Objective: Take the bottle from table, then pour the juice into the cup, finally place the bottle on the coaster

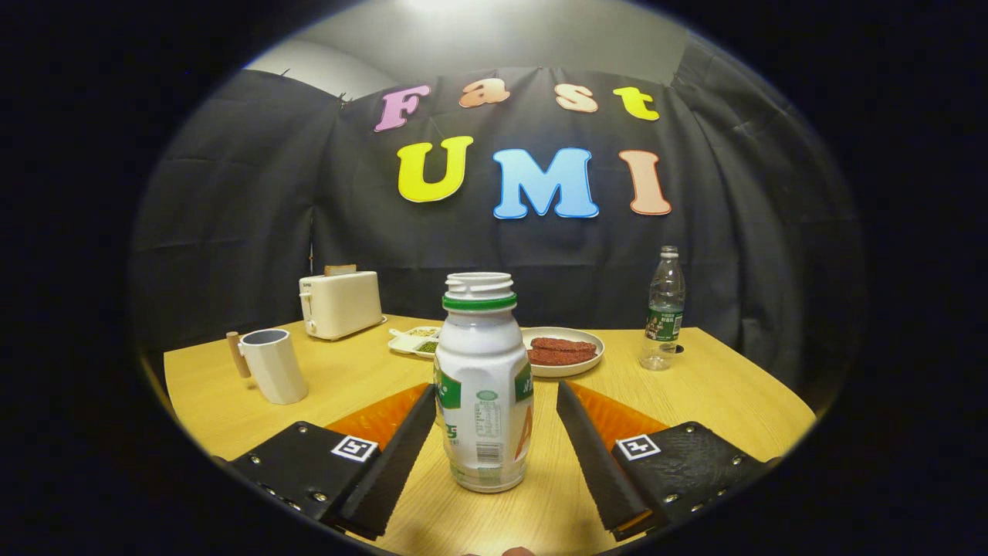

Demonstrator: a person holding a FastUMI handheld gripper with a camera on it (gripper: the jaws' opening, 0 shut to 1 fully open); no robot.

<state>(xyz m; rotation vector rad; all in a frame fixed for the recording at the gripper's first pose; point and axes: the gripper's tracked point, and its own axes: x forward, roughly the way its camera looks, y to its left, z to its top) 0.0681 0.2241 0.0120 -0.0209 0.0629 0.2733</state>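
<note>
One two-finger gripper (pixel 494 401) reaches forward over a light wooden table (pixel 718 394), its jaws spread wide and holding nothing. One white juice bottle (pixel 484 386), uncapped, with a green ring below its open mouth, stands upright on the table between the two fingers; the left finger (pixel 397 452) lies just beside the bottle's lower left side, and whether it touches cannot be told, while the right finger (pixel 590 455) stands clearly apart from it, with bare table showing in the gap. One white cup (pixel 272 365) with a wooden handle stands upright ahead and to the left of the left finger, well apart from the bottle. Beyond the cup, farther left and back, stands one cream toaster (pixel 340 303) with a slice of something in its slot. Directly beyond the bottle lie one small white dish (pixel 413 340) holding greenish and pale bits, and just to its right one round white plate (pixel 567 363) carrying two reddish-brown flat pieces; the bottle hides part of both. Ahead and to the right of the right finger stands one clear plastic water bottle (pixel 664 309) with a green label, upright and near the table's far edge.
</note>
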